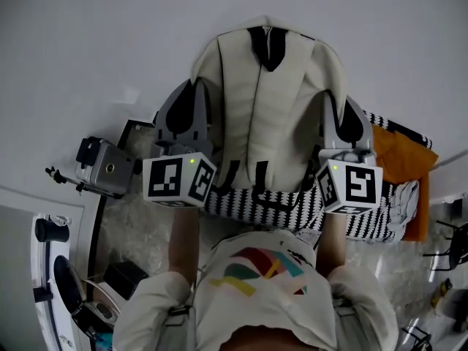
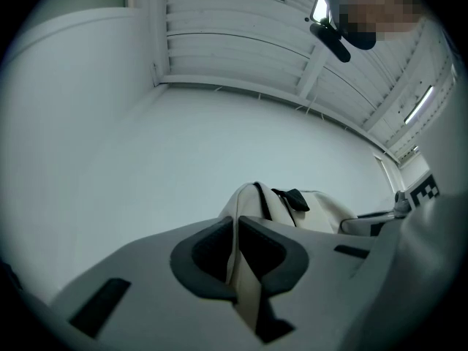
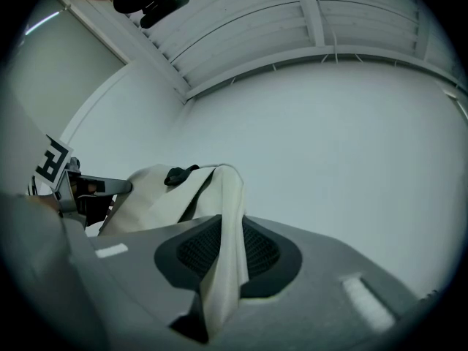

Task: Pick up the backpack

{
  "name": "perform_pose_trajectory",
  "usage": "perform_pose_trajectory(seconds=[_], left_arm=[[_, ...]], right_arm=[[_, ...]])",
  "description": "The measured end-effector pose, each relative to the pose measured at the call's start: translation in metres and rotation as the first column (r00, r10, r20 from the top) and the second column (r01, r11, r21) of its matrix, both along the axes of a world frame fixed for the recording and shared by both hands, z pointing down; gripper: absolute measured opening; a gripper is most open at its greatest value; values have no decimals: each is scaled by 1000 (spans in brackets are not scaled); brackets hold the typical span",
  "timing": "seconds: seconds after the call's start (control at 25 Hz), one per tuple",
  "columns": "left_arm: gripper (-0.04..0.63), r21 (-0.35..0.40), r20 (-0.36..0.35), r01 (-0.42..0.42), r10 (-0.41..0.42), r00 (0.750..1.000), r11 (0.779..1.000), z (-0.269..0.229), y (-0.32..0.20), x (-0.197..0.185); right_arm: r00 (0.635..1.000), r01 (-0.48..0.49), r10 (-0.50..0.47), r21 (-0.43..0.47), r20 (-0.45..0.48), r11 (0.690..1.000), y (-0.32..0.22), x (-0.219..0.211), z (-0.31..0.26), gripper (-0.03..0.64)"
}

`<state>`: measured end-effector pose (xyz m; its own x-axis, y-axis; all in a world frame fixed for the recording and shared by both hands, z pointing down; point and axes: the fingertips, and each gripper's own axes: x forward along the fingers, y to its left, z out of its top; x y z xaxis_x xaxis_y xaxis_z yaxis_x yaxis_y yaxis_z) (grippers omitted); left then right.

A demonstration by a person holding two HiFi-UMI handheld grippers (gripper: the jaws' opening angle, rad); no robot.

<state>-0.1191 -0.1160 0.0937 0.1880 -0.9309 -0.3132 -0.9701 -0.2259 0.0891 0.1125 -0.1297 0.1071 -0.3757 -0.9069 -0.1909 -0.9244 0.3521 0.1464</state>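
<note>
left gripper (image 1: pixel 193 102) clamps one strap (image 2: pixel 246 289) of the cream backpack (image 1: pixel 267 101). right gripper (image 1: pixel 344 117) pinches the other. backpack seemingly hangs over a striped cloth (image 1: pixel 281 209).

Cream backpack (image 1: pixel 241 86) with black trim — zebra-striped cloth (image 1: pixel 278 209) — orange sheet (image 1: pixel 401 159).

This is a bare indoor room set up for recording, more a studio or lab space than a home. A plain white wall (image 2: pixel 219 145) fills most of both gripper views. Above it runs a white ribbed panel ceiling (image 2: pixel 241 28) with beams and a long strip light (image 2: pixel 418 107). In the head view a small silver box camera (image 1: pixel 106 168) sits on a black mount at the left, over a pale speckled floor (image 1: pixel 139 225). What look like thin black stand legs (image 1: pixel 447 243) show at the right edge. A black-and-white striped fabric (image 1: pixel 285 212) and an orange cloth (image 1: pixel 398 156) lie by the wall.
</note>
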Motion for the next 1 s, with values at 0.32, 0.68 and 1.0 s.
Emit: perform_pose_trajectory(seconds=[0.32, 0.68, 1.0], left_arm=[[29, 3, 0, 9, -9, 1000, 1000, 0, 12, 3], [29, -5, 4, -1, 1, 1000, 1000, 0, 15, 7], [29, -4, 4, -9, 9, 1000, 1000, -2, 17, 8]], right_arm=[[1000, 3, -3, 14, -9, 1000, 9, 0, -2, 67], [1000, -6, 7, 18, -23, 1000, 15, 3, -4, 67], [999, -11, 12, 27, -32, 1000, 18, 3, -6, 66]])
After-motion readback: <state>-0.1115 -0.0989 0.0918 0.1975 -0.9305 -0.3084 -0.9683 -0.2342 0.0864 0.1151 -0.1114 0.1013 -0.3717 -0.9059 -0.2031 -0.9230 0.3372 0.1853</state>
